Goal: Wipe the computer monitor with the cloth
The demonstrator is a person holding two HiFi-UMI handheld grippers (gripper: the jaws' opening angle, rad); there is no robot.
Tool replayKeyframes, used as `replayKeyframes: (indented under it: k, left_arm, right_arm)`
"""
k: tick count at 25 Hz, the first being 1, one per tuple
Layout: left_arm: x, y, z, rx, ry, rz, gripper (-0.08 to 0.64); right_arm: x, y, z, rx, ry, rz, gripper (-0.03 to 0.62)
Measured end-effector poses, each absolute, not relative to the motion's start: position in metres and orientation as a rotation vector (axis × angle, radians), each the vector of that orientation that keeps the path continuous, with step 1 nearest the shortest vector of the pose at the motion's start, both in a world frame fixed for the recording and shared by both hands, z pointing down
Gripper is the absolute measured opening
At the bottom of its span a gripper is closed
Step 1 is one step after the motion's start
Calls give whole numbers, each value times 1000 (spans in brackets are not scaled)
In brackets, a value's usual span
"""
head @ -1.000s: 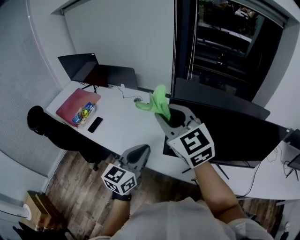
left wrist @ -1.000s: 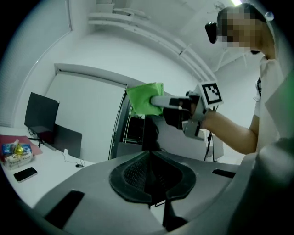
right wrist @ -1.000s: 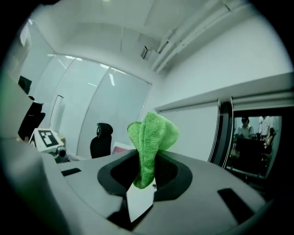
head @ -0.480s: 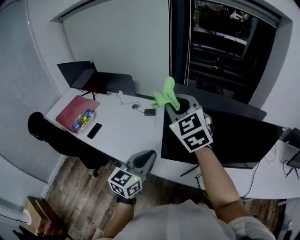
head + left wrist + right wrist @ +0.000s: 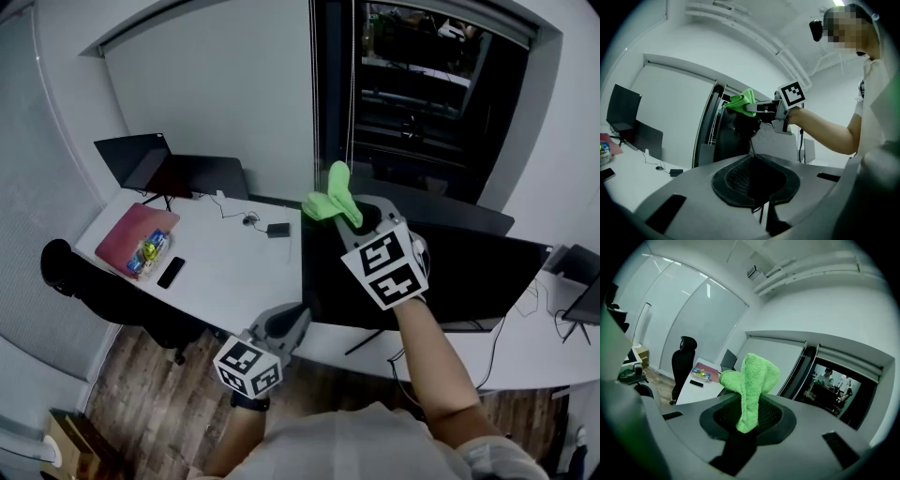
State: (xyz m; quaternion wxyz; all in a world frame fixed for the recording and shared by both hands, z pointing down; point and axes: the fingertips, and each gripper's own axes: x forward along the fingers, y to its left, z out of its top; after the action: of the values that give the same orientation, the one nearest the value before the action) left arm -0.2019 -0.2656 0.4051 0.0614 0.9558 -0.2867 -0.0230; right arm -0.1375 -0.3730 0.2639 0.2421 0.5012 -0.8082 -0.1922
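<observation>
Green cloth (image 5: 330, 195) is pinched between the right gripper's (image 5: 348, 212) jaws, raised just above the dark monitor's (image 5: 450, 272) upper left corner | left gripper (image 5: 287, 319) is held low beside the white desk (image 5: 225, 272), jaws pressed together, empty.

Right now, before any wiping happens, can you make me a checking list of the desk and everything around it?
Surface: white desk, bare in the middle.
Job's things: green cloth held up above the top left corner of the big black monitor.
Clutter: red folder, colourful pack at its edge, phone, small black box.
Grippers: right gripper shut on the cloth; left gripper shut, empty, low by the desk's near edge.
Cables: thin cable near the black box; more cables at the far right.
Surroundings: black chair, two dark screens at the desk's far end, cardboard box on the wood floor.
</observation>
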Motion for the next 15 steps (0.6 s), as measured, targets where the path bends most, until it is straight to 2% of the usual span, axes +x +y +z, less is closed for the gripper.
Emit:
replayKeyframes:
  k: [15]
  left_arm:
    - [-106, -250, 400, 2928, -727, -43, 26]
  right_arm:
    - [-30, -343, 265, 1464, -2178, -467, 71]
